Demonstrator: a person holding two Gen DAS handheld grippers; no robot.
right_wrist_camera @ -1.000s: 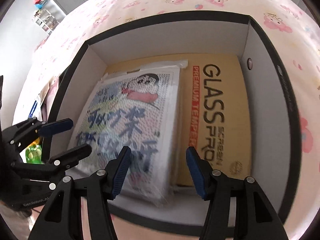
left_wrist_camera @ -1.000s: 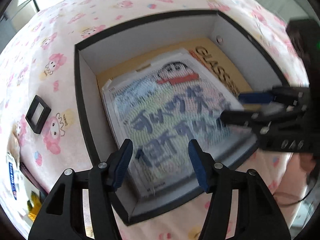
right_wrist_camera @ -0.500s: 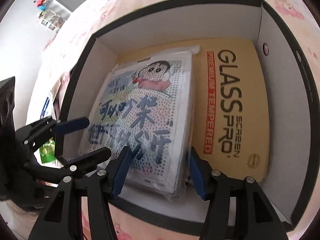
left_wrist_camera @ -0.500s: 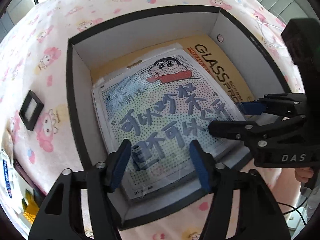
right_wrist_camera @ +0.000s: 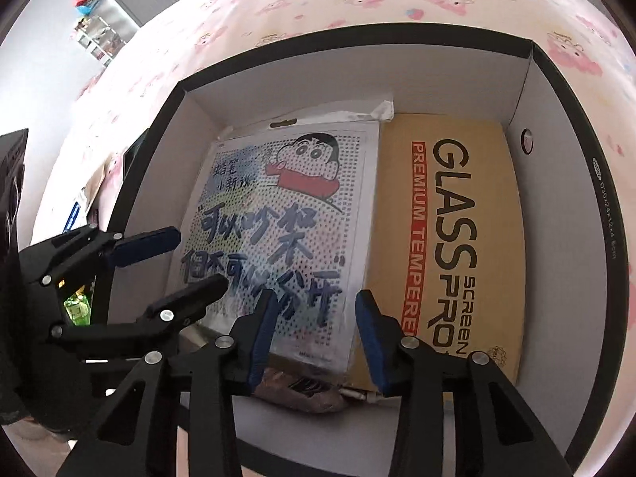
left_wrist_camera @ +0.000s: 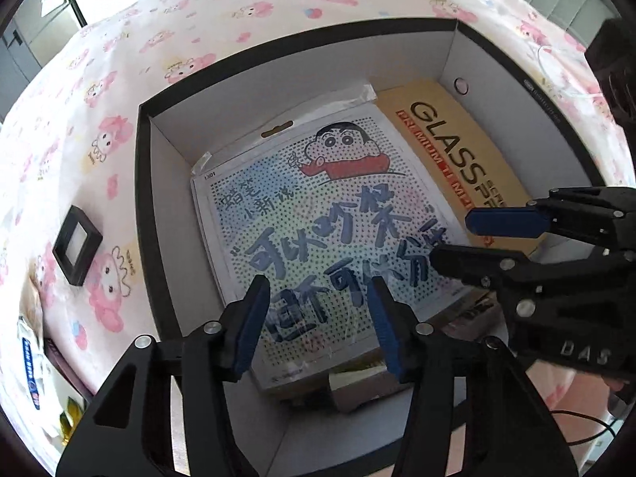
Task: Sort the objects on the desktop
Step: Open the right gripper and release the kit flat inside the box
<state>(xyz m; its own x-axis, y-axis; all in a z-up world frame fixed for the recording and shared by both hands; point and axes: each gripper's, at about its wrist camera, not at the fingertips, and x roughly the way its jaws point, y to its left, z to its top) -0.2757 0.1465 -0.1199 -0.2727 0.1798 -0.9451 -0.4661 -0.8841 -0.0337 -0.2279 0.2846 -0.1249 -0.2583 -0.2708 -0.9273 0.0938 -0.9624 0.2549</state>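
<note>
A cartoon-printed sheet in a clear sleeve [left_wrist_camera: 318,218] [right_wrist_camera: 286,230] lies flat in the left half of a black-rimmed white box [left_wrist_camera: 167,183] [right_wrist_camera: 556,206]. A yellow "GLASS PRO" package [left_wrist_camera: 457,147] [right_wrist_camera: 477,238] lies to its right. My left gripper [left_wrist_camera: 318,298] [right_wrist_camera: 198,258] hangs over the sheet's near left part, its jaws closing on nothing. Over the sheet's near right corner my right gripper [right_wrist_camera: 316,302] [left_wrist_camera: 453,236] is also closing, with nothing between its pads. Both stand above the sheet, apart from it.
The box rests on a pink cartoon-print cloth [left_wrist_camera: 278,0]. A small black square frame [left_wrist_camera: 77,244] lies left of the box, with packets [left_wrist_camera: 31,377] at the cloth's edge. Something brown [right_wrist_camera: 298,391] sticks out from under the sheet's near edge.
The sheet, blurred and close to the cameras a second ago, has sunk and now lies still on the box floor. The jaws of both grippers have narrowed.
</note>
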